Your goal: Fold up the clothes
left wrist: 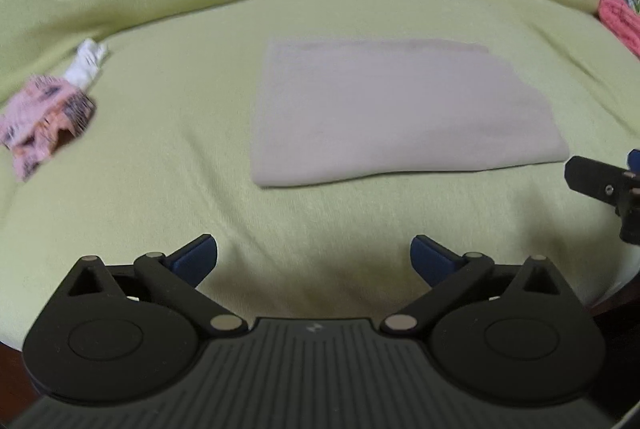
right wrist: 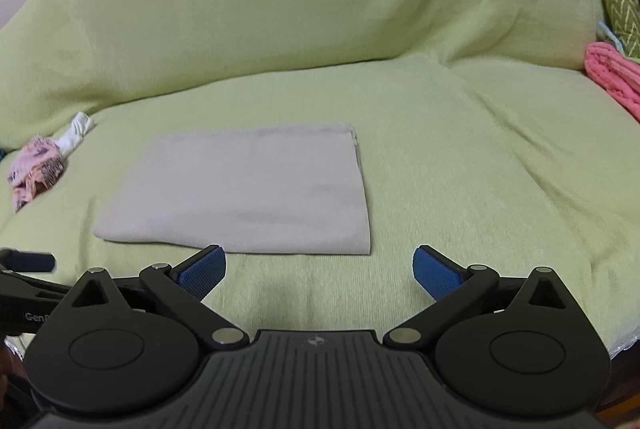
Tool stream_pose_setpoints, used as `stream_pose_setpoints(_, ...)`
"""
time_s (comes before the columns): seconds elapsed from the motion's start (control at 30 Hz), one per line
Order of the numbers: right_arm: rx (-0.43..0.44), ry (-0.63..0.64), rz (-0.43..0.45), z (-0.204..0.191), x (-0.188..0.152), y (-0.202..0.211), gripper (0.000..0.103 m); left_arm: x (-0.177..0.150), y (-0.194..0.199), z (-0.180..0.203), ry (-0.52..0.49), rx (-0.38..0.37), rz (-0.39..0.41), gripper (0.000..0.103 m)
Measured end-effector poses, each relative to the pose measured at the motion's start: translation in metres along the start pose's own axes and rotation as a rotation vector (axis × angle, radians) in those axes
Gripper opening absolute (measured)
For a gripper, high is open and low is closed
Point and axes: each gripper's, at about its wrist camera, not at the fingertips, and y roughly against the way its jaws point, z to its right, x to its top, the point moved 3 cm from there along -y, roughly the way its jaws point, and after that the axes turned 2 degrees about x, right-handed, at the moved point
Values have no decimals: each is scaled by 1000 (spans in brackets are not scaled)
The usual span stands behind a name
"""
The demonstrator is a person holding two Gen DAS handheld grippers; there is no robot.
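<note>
- One folded beige cloth (right wrist: 240, 189) lies flat on the green sofa cover (right wrist: 460, 157); one pink patterned garment (right wrist: 36, 169) is crumpled far left, one coral garment (right wrist: 612, 77) far right.
- The cloth sits just ahead of both tongs, touching neither.
- Left gripper (left wrist: 314, 261) and right gripper (right wrist: 320, 271) both stand wide apart, holding nothing.
- Bare cover surrounds the cloth's edges.
</note>
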Motion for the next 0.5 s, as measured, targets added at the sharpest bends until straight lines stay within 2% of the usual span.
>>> stream_pose_setpoints(0.07, -7, -13, -12, 2, 0, -4, 102, 0, 0, 0, -15, 18, 3, 102)
stream_pose_setpoints(0.27, -4, -33, -21, 4, -1, -7, 102, 2, 7, -5, 32, -18, 2, 102)
stream_pose_setpoints(0.5, -5, -37, -20, 7, -3, -4, 102, 2, 9, -8, 43, -9, -12, 102)
